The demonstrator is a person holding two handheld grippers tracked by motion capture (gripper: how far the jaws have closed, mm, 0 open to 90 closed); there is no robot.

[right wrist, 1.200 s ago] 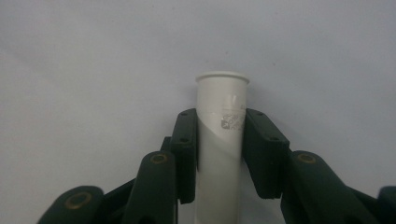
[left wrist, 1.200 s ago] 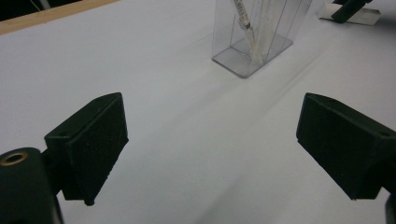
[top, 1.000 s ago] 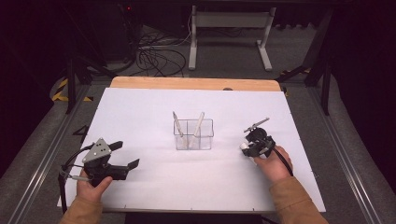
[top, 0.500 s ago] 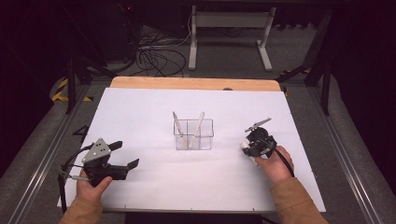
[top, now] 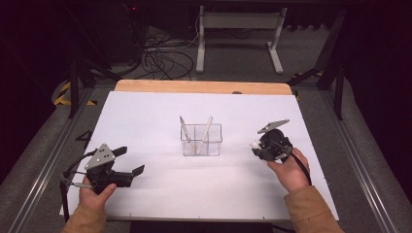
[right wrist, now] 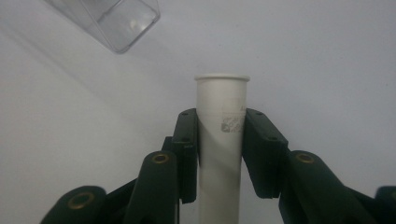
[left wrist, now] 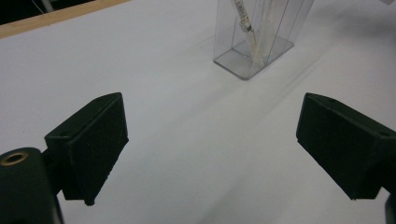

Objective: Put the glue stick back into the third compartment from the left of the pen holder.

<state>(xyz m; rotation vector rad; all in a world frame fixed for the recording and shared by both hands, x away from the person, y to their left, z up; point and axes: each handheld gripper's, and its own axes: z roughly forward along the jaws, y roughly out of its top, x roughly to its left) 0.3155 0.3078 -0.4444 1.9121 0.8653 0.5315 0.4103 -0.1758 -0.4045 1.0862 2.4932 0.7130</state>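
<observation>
Counter: I saw the counter [top: 145, 111] under a white sheet, with a bare wooden strip along its far edge.
Clear holder: a transparent divided holder [top: 201, 140] stood upright near the middle of the counter, between my two hands and a little farther off than either.
Holder contents: two slim white sticks [top: 184, 132] leaned in it, one in the left part and one in the right, tips angled apart (I could not tell what kind they were).
Left hand-held gripper: my left hand-held gripper [top: 130, 164] sat at the near left of the counter, jaws spread wide with nothing between them; in its own view the holder [left wrist: 256, 37] lay well ahead, past the gap.
Right hand-held gripper: my right hand-held gripper [right wrist: 219, 140] was clamped on a white tube [right wrist: 220, 135], one jaw pressed against each side.
White tube: it was at the near right of the counter, in the right hand-held gripper [top: 257, 148], its flared rim poking out beyond the jaw tips, with a small printed mark just below.
Right hand: the hand [top: 286, 167] was wrapped around the tool body, sleeve running off the near edge.
</observation>
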